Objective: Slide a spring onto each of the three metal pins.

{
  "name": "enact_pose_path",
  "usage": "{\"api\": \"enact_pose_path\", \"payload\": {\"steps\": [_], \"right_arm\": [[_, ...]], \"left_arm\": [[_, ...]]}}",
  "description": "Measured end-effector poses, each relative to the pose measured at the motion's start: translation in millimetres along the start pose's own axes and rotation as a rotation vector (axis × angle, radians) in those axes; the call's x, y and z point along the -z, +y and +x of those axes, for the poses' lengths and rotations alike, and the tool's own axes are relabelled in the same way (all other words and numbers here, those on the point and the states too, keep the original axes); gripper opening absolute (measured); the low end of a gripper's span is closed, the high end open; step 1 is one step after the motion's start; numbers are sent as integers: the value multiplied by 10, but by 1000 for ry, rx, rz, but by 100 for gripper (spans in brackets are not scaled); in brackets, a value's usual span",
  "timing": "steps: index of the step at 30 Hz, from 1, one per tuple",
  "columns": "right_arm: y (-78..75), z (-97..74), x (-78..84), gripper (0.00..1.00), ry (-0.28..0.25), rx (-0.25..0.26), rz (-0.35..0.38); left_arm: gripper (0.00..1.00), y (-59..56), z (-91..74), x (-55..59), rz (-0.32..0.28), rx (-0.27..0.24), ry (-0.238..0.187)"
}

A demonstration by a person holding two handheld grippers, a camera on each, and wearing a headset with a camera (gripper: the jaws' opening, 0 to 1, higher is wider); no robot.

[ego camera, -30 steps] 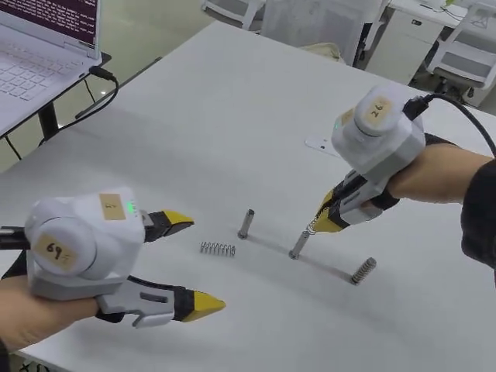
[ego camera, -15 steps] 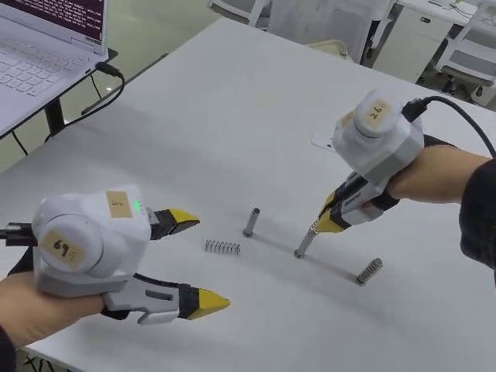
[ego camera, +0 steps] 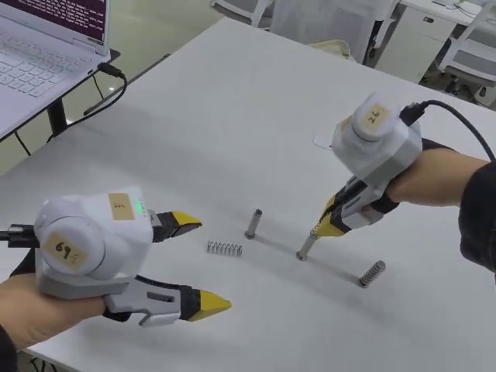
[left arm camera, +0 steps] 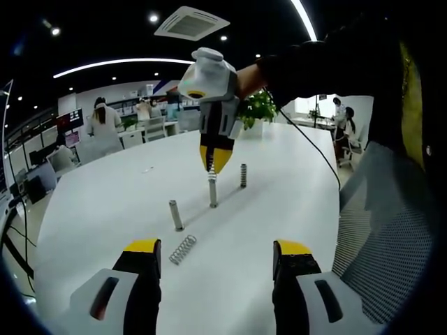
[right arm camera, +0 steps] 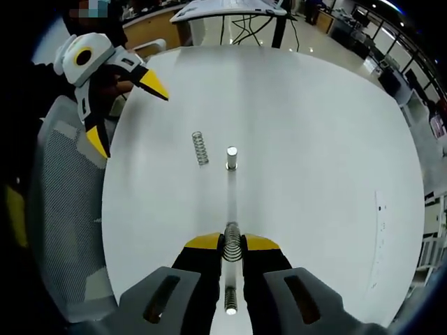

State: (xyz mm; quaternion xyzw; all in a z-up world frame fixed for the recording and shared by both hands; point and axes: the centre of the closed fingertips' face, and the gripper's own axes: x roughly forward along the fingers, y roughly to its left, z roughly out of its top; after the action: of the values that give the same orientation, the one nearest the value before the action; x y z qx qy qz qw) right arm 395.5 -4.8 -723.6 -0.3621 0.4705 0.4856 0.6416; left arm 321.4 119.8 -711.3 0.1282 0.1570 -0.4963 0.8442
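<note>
Three metal pins stand in a row on the white table [ego camera: 232, 116]. The left pin [ego camera: 253, 223] [left arm camera: 176, 215] [right arm camera: 231, 158] is bare. My right gripper [ego camera: 325, 227] [left arm camera: 213, 157] [right arm camera: 233, 246] is shut on a spring [right arm camera: 232, 250], with the spring's lower end at the top of the middle pin [ego camera: 304, 248] [left arm camera: 213, 192]. The right pin [ego camera: 372, 273] [left arm camera: 243, 175] wears a spring. A loose spring [ego camera: 224, 248] [left arm camera: 182, 249] [right arm camera: 200, 148] lies flat near the left pin. My left gripper [ego camera: 200, 263] [left arm camera: 218, 248] hovers open just short of that loose spring, with nothing between its jaws.
An open laptop [ego camera: 46, 54] with a black cable [ego camera: 108, 85] sits at the far left on a separate stand. Office chairs [ego camera: 310, 19] and desks stand beyond the table's far edge. A small flat tag [ego camera: 324, 142] lies behind my right gripper.
The head camera has shifted slightly. My right gripper keeps the spring at the middle pin's top, barely lower. My left gripper stays open in place.
</note>
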Motion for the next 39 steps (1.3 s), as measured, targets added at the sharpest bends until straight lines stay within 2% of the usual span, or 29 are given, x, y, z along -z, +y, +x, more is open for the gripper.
{"api": "enact_pose_path", "payload": {"steps": [15, 29, 39], "right_arm": [[-1, 159, 54, 8, 16, -10, 2], [106, 410, 136, 8, 41, -29, 0], [102, 541, 155, 8, 43, -35, 4]], "left_arm": [[60, -17, 11, 18, -4, 2, 6], [59, -13, 13, 24, -5, 3, 6], [58, 9, 14, 25, -7, 1, 6]]}}
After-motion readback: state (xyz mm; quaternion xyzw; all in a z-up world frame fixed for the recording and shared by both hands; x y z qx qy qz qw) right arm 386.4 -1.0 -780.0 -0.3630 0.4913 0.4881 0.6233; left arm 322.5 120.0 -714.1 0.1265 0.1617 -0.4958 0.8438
